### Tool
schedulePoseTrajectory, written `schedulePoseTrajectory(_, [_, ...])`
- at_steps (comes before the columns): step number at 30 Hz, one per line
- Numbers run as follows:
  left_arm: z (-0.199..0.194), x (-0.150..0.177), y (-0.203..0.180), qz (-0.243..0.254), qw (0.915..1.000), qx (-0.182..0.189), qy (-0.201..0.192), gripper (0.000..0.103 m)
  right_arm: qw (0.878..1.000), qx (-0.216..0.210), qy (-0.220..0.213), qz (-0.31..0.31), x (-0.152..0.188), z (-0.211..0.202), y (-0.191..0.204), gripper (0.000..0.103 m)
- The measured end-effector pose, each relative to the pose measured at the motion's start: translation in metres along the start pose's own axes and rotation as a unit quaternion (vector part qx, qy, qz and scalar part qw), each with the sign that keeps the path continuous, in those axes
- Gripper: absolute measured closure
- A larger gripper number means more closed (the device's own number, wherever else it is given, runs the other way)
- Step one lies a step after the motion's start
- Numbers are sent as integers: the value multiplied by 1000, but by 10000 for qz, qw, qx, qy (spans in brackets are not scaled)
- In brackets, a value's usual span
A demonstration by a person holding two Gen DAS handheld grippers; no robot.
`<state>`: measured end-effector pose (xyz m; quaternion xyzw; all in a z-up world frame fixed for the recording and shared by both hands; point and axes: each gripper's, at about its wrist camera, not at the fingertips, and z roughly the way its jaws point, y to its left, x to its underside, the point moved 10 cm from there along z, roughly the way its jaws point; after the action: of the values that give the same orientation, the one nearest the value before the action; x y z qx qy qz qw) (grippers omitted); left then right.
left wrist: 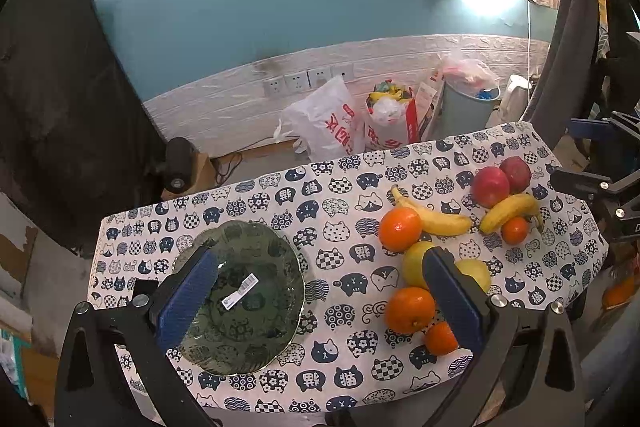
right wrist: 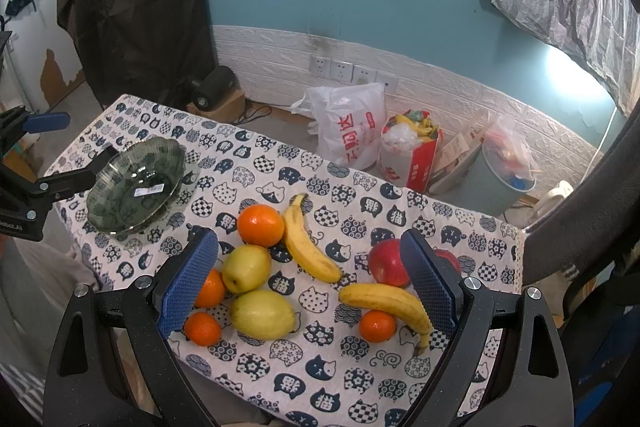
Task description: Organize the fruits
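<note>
Nearest the right wrist camera, the right tongs [right wrist: 310, 287] hang wide open and empty above the fruit, their blue pads [right wrist: 188, 281] framing the pile. The left tongs [left wrist: 320, 301] are likewise spread wide with nothing held, hovering over the surface [left wrist: 344, 183] between the green glass bowl [left wrist: 256, 347] on the left and the fruit on the right.

All fruit is still on the cloth: two yellow-green pears [right wrist: 262, 314], four oranges [right wrist: 261, 225], two bananas [right wrist: 308, 247] and two red apples [right wrist: 386, 263] at the far right. The bowl is empty.

A sensible first pick is a pear or the big far orange. Lower the pads squarely around its widest part and close gently. The near banana [right wrist: 386, 301] rests against a small orange [right wrist: 377, 325], so lifting either may shift the other.
</note>
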<state>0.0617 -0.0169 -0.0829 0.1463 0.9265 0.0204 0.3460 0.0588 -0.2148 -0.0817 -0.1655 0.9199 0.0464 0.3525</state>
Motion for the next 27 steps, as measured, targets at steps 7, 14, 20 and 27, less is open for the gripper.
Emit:
schedulePoseTrajectory(7, [1,1,-2,13,10000,63,1,0,10000,-1,0,-1,0,0,0,12])
schedulePoseTrajectory(14, [3,3,-3,-59,9998,180,36,0,10000,-1,-1,-3,1,-1,0,12])
schedulePoseTrajectory(20, [4,3,-6,-4,9998,216,43,0,10000,-2,7,-1,0,0,0,12])
schedulePoseTrajectory(27, [13,7,-8,32,9995,224,233,0,10000,-5,37,-2,4,0,-1,12])
